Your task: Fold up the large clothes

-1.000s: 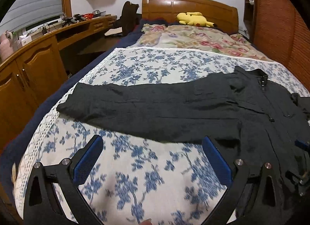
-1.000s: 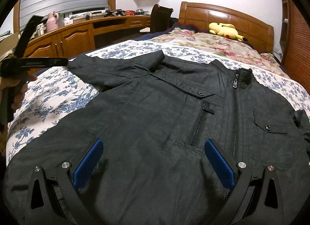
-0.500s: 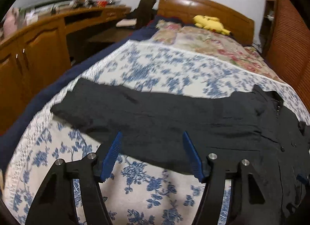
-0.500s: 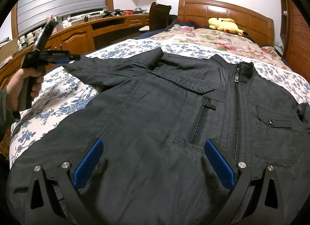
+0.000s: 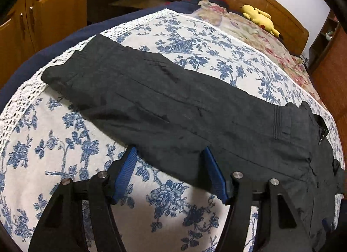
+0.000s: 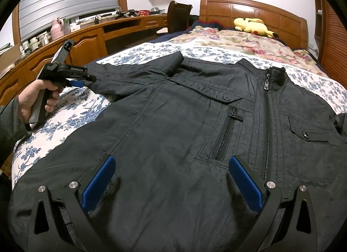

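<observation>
No folds yet: jacket (image 6: 184,121) flat. We've L gripper (image 5: 171,154) part-closed astride sleeve (image 5: 151,100) edge; R gripper (image 6: 171,171) agape above hem.

I see the black jacket (image 6: 184,121) lying flat, front up and zipped shut, collar toward twelve o'clock; its sleeve (image 5: 151,100) stretches out straight toward nine o'clock.

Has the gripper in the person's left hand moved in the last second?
Yes. In the right wrist view the left gripper has come in from the floral bedspread toward the black jacket, and its fingertips now reach the spread sleeve.
</observation>
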`<state>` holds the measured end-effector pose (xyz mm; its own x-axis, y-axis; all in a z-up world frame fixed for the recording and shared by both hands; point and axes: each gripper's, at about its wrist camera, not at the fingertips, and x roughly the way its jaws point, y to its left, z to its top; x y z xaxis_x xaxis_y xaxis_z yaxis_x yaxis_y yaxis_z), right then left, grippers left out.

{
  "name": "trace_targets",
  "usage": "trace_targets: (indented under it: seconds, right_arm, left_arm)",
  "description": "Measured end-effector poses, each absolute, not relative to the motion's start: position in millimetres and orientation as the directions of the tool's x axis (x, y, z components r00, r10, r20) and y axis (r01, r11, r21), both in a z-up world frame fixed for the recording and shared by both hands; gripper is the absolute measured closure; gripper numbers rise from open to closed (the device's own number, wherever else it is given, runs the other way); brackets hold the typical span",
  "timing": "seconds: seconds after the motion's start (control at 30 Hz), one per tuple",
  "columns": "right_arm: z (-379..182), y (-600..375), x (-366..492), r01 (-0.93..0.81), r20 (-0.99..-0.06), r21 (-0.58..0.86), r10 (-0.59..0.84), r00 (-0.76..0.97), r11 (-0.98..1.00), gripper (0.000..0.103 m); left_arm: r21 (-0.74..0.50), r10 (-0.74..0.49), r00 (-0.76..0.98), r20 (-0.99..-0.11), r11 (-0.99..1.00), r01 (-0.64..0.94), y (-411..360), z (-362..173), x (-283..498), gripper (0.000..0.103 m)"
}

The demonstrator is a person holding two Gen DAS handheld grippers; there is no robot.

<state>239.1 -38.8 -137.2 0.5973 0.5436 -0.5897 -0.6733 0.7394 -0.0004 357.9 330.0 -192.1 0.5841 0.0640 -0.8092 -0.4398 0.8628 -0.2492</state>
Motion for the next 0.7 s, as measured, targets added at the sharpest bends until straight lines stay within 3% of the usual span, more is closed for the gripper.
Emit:
trace_targets:
  seconds: [0.07,0.13,0.2,0.43,0.7]
  right_arm:
    - [-137.1,-38.9,239.0,-0.673,-0.589,-0.001,0.544,0.598,0.740,0.000]
    - [-137.4,-38.7,239.1,-0.673,-0.589,0.000,0.544,0.598,0.740,0.000]
    - [-137.6,-38.6,238.9,-0.670,-0.587,-0.004,0.541,0.603,0.742,0.000]
    - [-138.0,-38.9,238.2,-0.666,-0.582,-0.001,0.542,0.607,0.746,0.000]
    - [-120.3,-67.1,241.2,-0.650,-0.561,0.089,0.577,0.593,0.754,0.000]
  left_arm:
    - [-0.252,0.063,0.586,-0.808,0.862,-0.439,329.1,-192.3,360.9,0.058]
    - [-0.259,0.049,0.591,-0.805,0.867,-0.425,328.1,-192.2,364.4,0.089]
    - [-0.273,0.034,0.607,-0.794,0.873,-0.405,325.4,-189.0,366.7,0.098]
    - [-0.201,0.083,0.719,-0.690,0.933,-0.300,278.3,-131.7,355.5,0.099]
    - [-0.138,-0.064,0.812,-0.580,0.990,-0.021,156.3,-59.8,327.6,0.099]
